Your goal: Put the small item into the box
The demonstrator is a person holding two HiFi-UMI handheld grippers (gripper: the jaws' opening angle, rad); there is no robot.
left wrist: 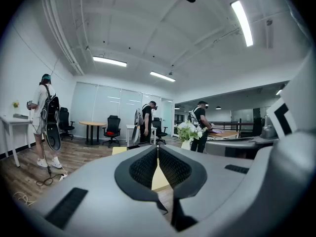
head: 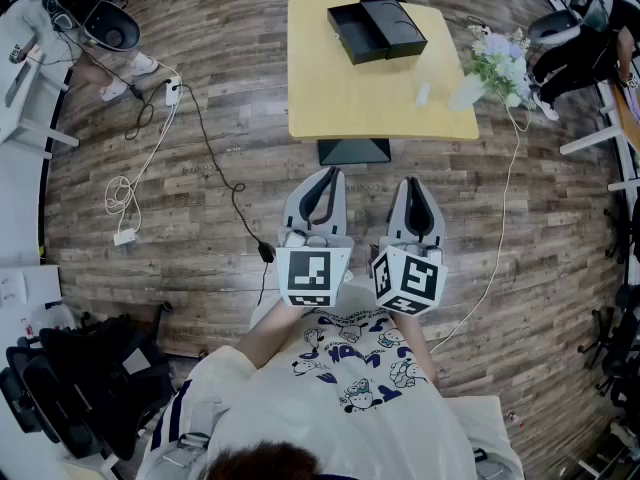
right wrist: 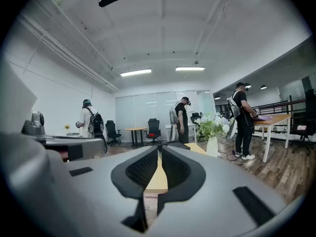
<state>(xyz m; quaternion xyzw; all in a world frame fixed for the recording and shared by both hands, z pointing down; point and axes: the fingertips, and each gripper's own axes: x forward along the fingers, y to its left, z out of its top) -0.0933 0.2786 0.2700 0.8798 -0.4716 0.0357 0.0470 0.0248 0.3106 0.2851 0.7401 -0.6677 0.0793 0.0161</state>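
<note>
In the head view a black box (head: 377,28) lies open with its lid beside it at the far end of a yellow table (head: 340,98). A small white item (head: 423,94) lies on the table's right side, near the front edge. My left gripper (head: 326,174) (left wrist: 157,148) and right gripper (head: 413,182) (right wrist: 159,150) are held side by side over the wooden floor, short of the table. Both are shut with fingertips touching and nothing between them. Neither gripper view shows the item.
A vase of white flowers (head: 492,61) stands at the table's right corner. Cables and a power strip (head: 172,94) trail over the floor at left. People stand at the upper left (head: 70,13) and upper right (head: 585,53). Black chairs (head: 70,388) crowd the lower left.
</note>
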